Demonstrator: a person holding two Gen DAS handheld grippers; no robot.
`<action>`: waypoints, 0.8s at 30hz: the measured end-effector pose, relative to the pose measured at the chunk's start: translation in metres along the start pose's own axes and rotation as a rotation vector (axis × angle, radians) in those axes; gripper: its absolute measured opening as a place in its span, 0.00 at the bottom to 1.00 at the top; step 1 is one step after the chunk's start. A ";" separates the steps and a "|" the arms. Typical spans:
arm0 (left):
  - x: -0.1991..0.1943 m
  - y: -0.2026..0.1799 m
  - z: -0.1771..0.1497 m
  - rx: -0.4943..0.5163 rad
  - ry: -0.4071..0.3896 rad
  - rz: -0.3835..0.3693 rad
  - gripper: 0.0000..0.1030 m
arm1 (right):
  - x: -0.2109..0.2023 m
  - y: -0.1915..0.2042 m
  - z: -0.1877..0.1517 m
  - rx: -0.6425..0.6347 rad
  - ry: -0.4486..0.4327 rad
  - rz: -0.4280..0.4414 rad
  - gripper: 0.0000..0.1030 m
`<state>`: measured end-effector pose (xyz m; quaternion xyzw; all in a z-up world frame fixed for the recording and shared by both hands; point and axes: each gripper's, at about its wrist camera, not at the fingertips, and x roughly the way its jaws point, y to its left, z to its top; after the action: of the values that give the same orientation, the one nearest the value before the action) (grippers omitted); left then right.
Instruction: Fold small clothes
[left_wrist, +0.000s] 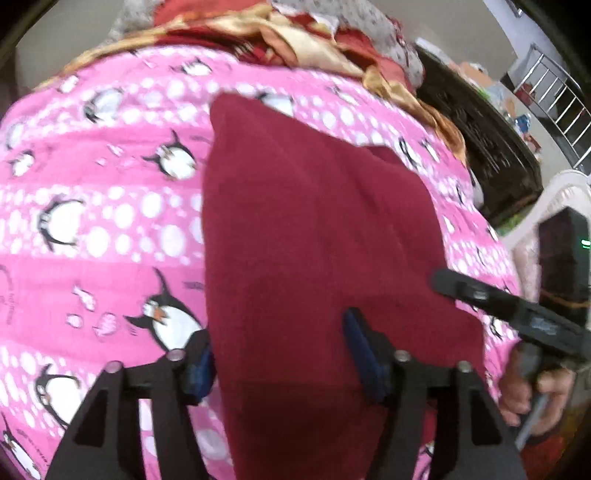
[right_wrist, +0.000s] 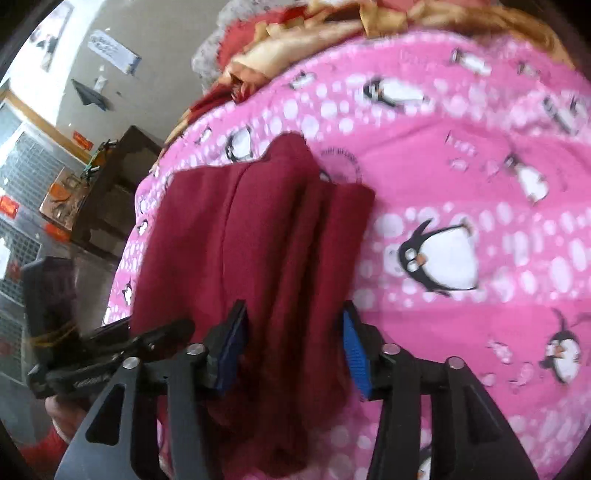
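A dark red garment (left_wrist: 314, 229) lies folded on a pink penguin-print blanket (left_wrist: 103, 206). My left gripper (left_wrist: 280, 354) is open, its blue-padded fingers straddling the garment's near left edge. The right gripper (left_wrist: 491, 299) shows in the left wrist view at the garment's right edge. In the right wrist view the same garment (right_wrist: 251, 240) lies in lengthwise folds, and my right gripper (right_wrist: 295, 347) is open with the near end of the garment between its fingers. The left gripper (right_wrist: 110, 350) shows at the left there.
A heap of red, gold and grey cloth (left_wrist: 295, 33) lies at the far end of the blanket. A dark wooden cabinet (left_wrist: 480, 147) and a white plastic chair (left_wrist: 546, 206) stand beside the bed. A metal railing (left_wrist: 554, 96) is further off.
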<state>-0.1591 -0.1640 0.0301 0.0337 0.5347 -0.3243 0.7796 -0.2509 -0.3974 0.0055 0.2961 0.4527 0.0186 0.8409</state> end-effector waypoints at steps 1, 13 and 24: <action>-0.004 0.000 0.000 0.002 -0.012 0.015 0.68 | -0.010 0.005 0.001 -0.017 -0.019 -0.019 0.63; -0.029 -0.002 0.000 0.044 -0.154 0.172 0.78 | -0.026 0.104 -0.029 -0.439 -0.018 -0.130 0.39; -0.052 -0.013 -0.008 0.069 -0.267 0.229 0.78 | -0.024 0.089 -0.048 -0.433 -0.048 -0.252 0.36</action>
<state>-0.1838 -0.1471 0.0752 0.0778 0.4076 -0.2532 0.8739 -0.2814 -0.3084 0.0492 0.0504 0.4516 0.0033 0.8908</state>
